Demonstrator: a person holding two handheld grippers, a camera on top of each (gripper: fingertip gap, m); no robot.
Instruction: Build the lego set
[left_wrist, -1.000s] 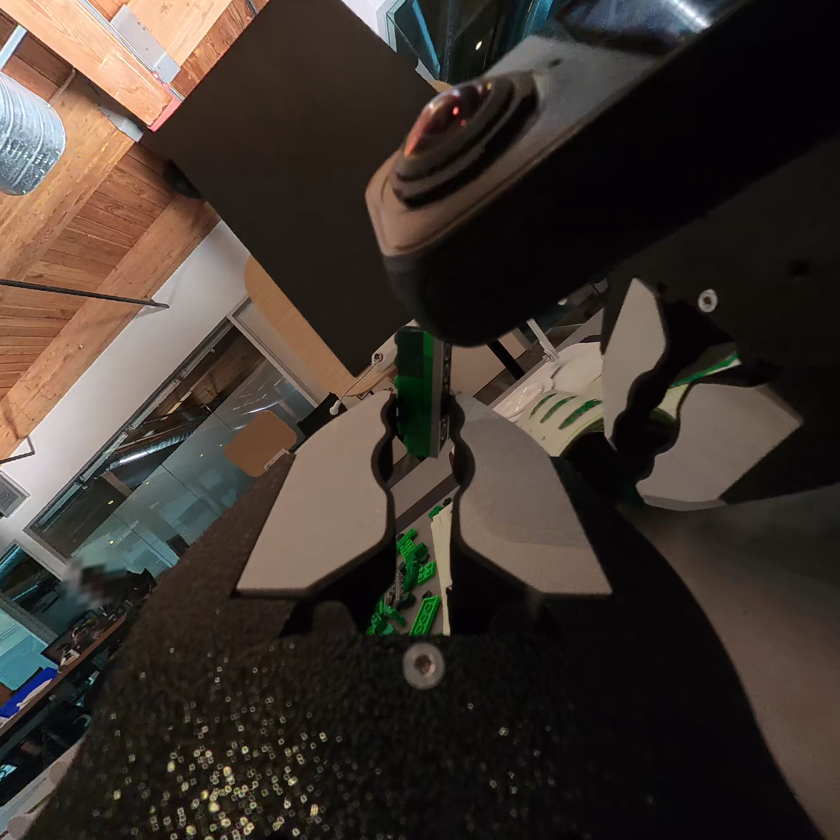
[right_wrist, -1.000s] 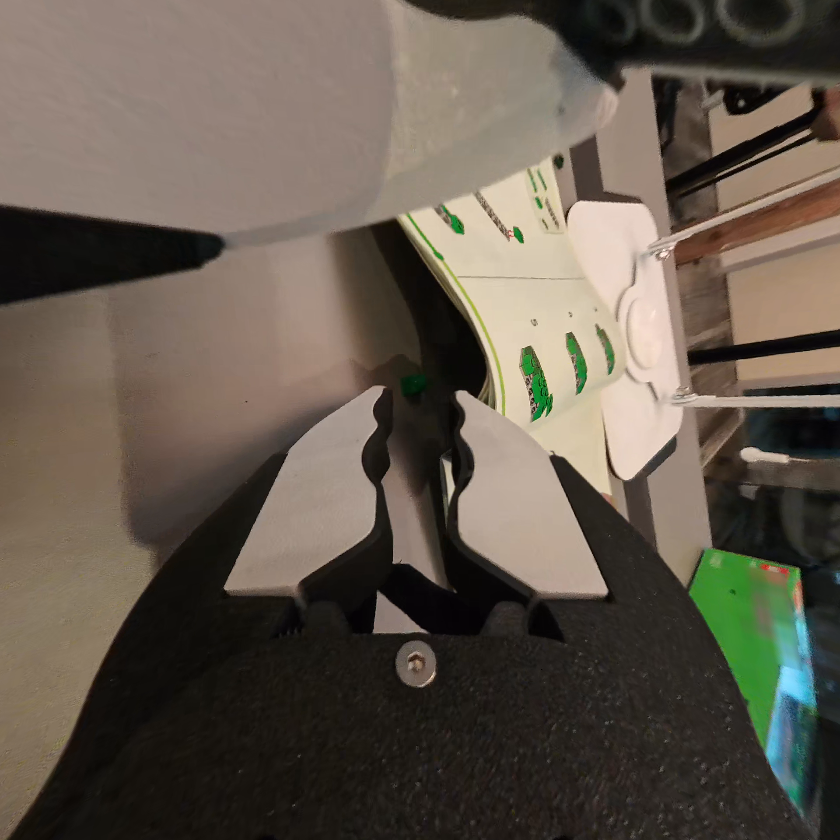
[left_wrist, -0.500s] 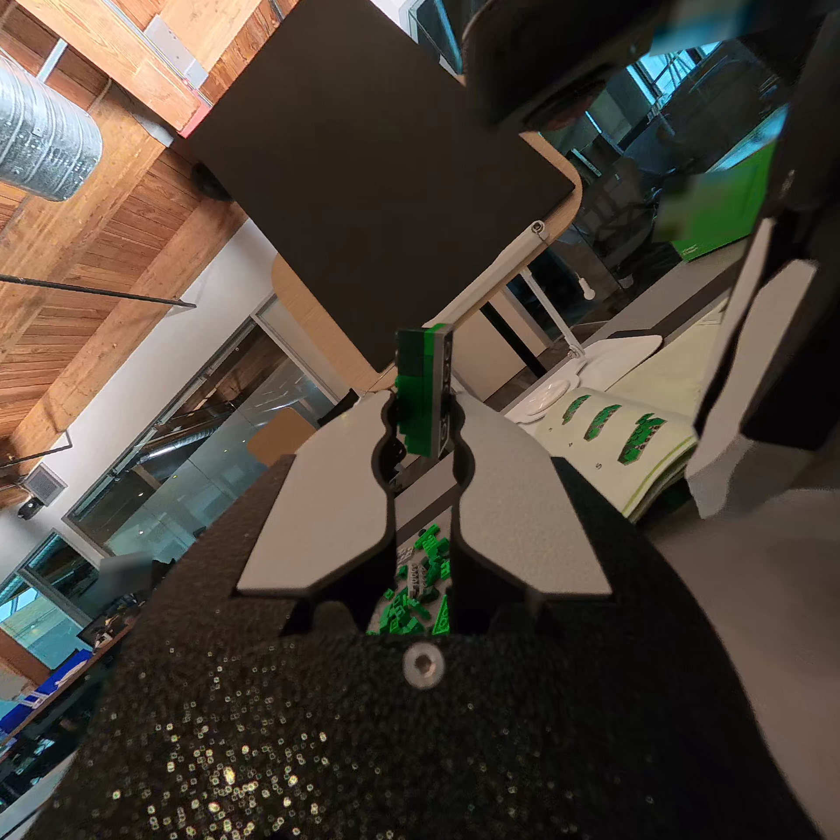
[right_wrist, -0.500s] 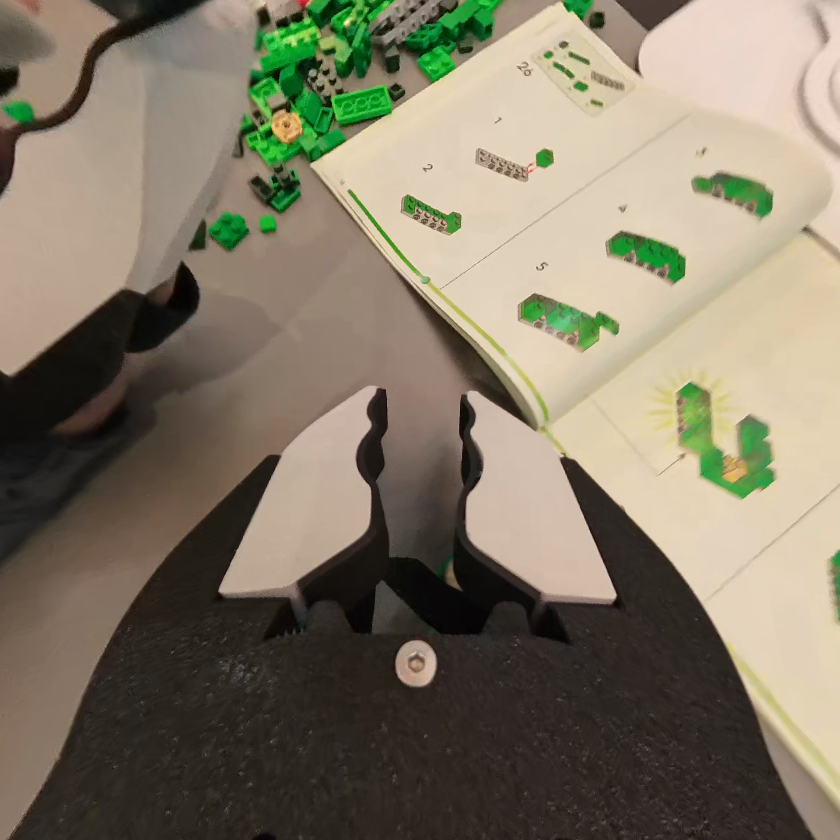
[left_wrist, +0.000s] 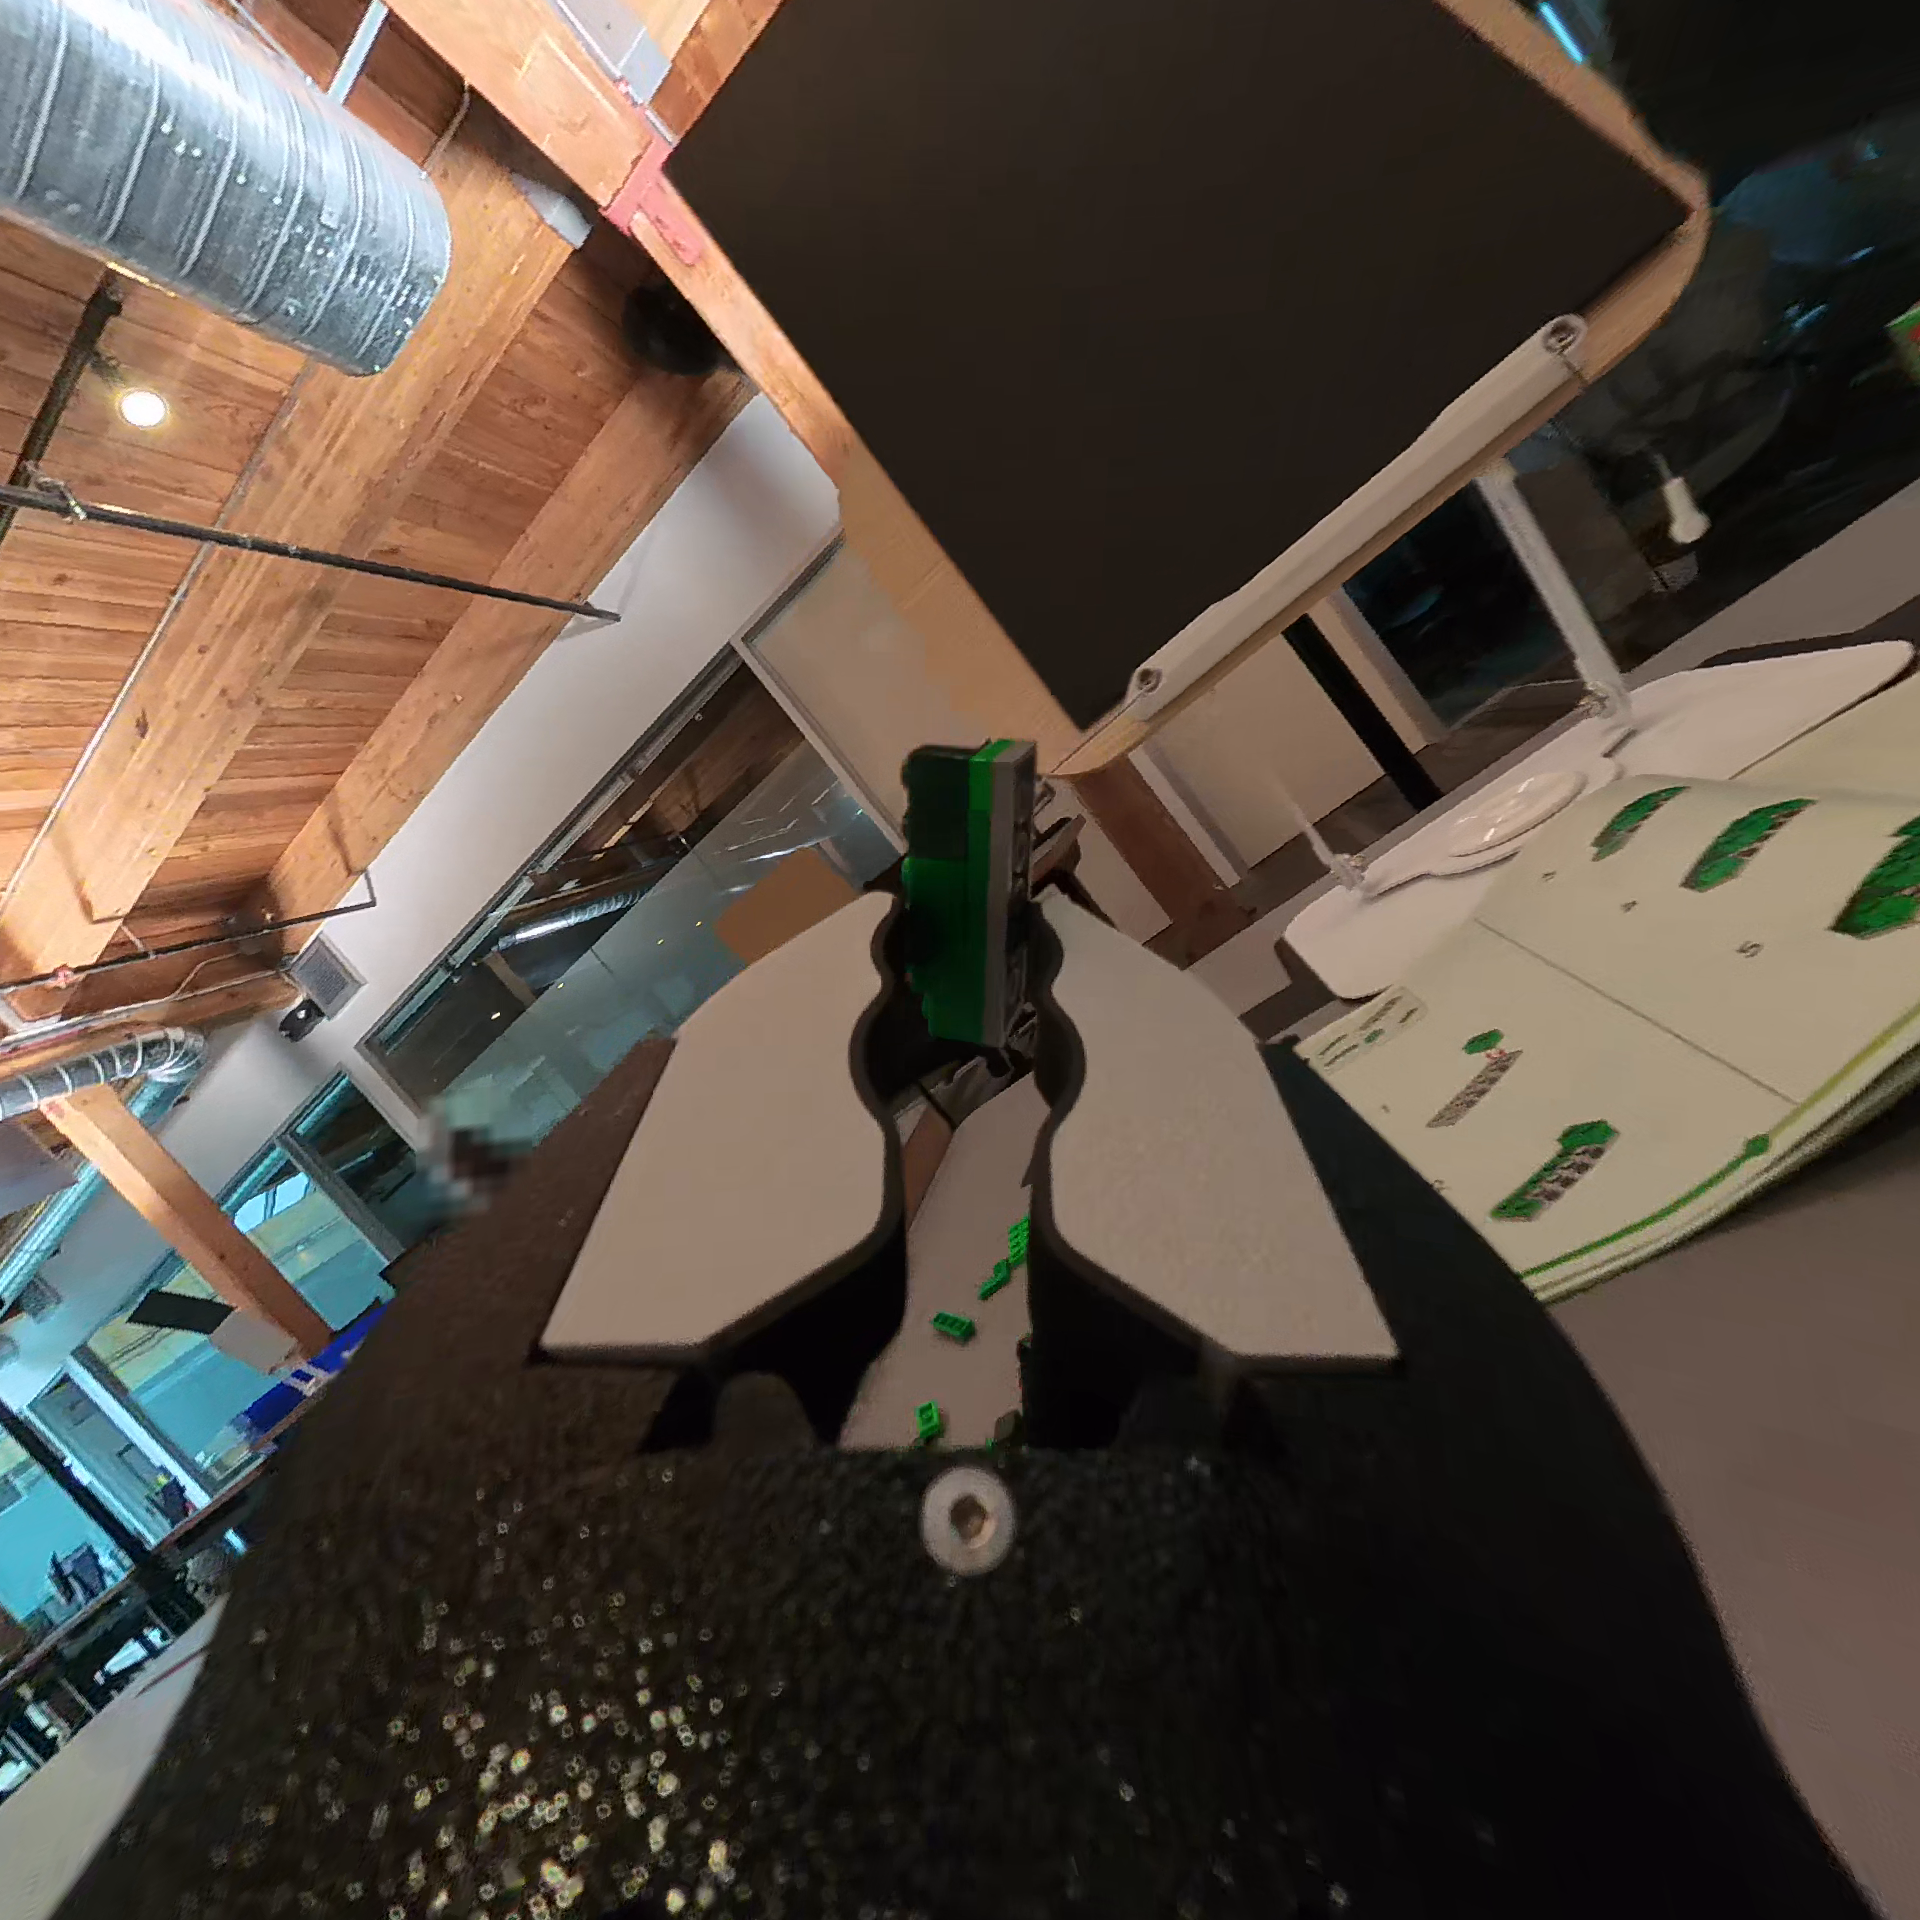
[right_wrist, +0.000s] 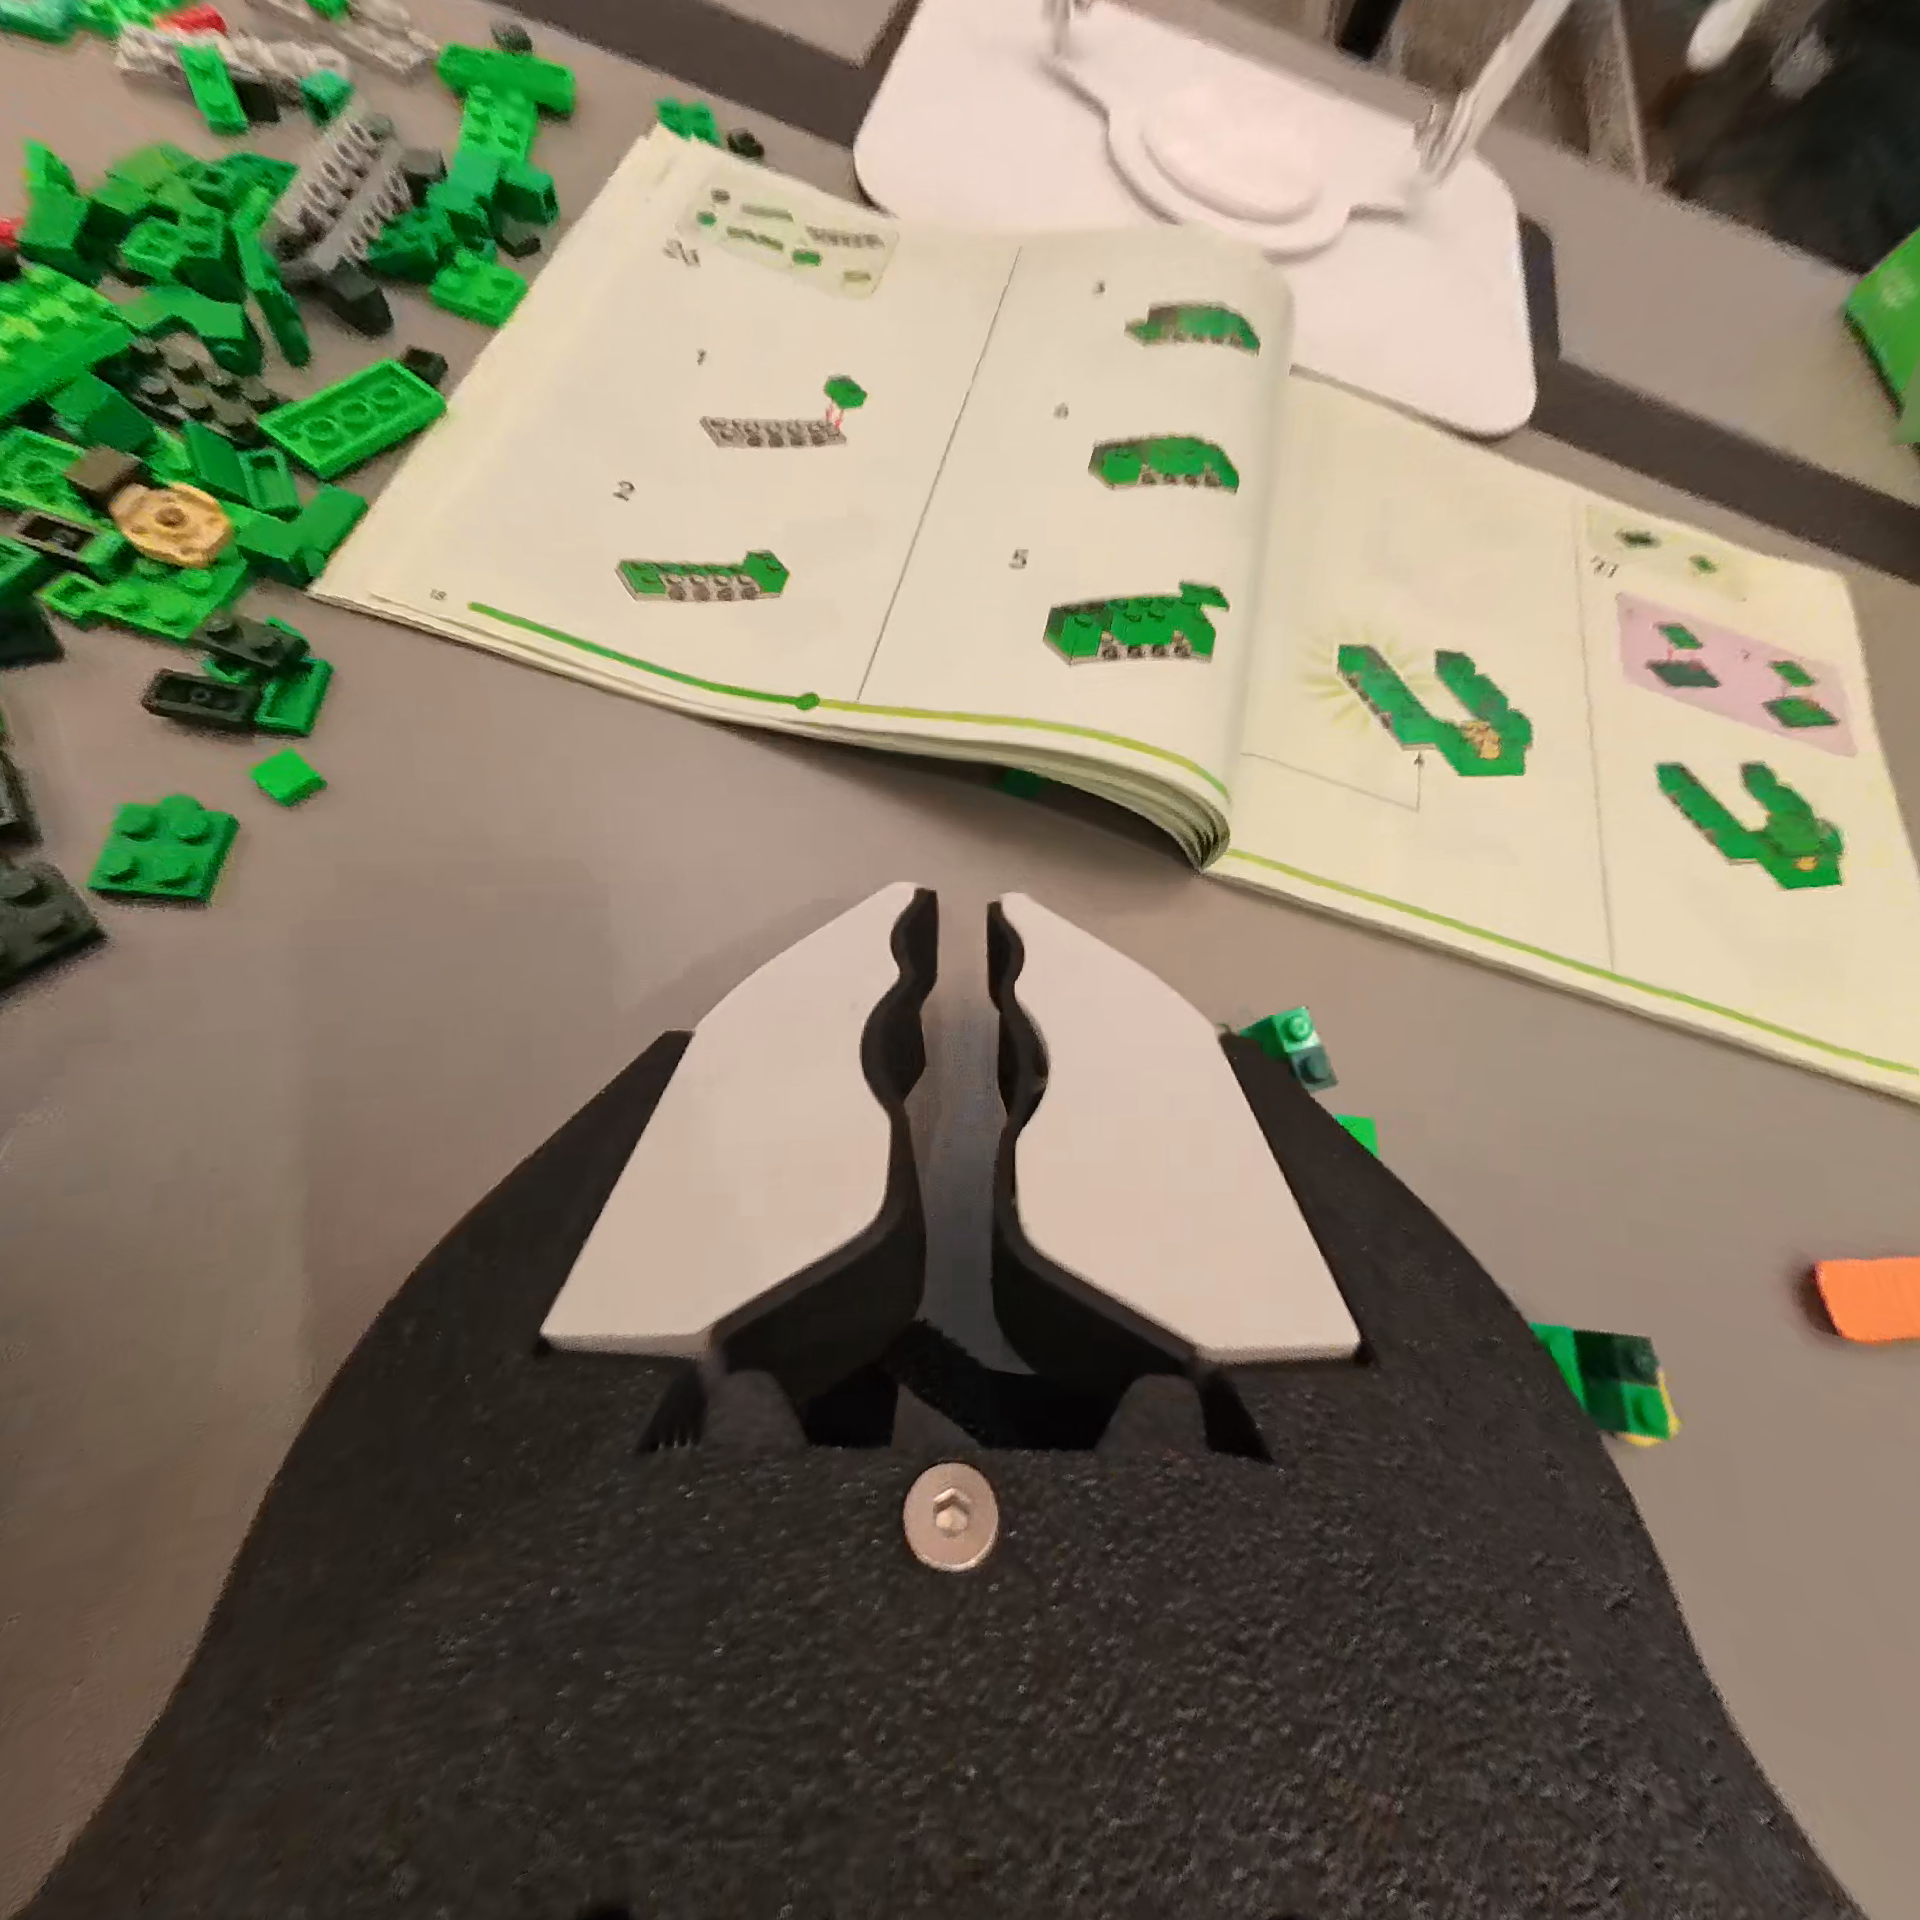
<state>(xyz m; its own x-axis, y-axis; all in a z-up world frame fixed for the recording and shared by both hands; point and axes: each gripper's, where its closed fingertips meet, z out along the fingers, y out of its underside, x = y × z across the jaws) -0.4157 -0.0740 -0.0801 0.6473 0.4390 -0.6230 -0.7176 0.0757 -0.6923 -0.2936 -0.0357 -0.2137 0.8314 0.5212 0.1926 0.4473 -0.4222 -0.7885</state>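
My left gripper (left_wrist: 966, 920) is shut on a small green and grey lego assembly (left_wrist: 961, 831), held upright and raised above the table, pointing up toward the ceiling. My right gripper (right_wrist: 961, 904) is empty, its jaws almost together with only a thin slit between them. It hovers over bare grey table just in front of the open instruction booklet (right_wrist: 935, 436). The booklet also shows at the right of the left wrist view (left_wrist: 1558, 1039). A pile of loose green, dark and grey bricks (right_wrist: 156, 312) with a gold round piece (right_wrist: 169, 520) lies at the left.
A white stand base (right_wrist: 1247, 156) sits behind the booklet. Small green pieces (right_wrist: 1294, 1044) and a green-yellow cluster (right_wrist: 1605, 1371) lie right of my right gripper, with an orange piece (right_wrist: 1870, 1299) beyond. A green box (right_wrist: 1891, 312) is at the far right edge. My hands' fingertips stand some 20 cm from each other. The left gripper is farther from the orange piece (right_wrist: 1870, 1299), some 35 cm, than the right, some 20 cm.
My right gripper has pulled away from the left one, swung down to face the table and booklet, and its jaws have narrowed. My left gripper still holds the assembly, tilted a little more upward.
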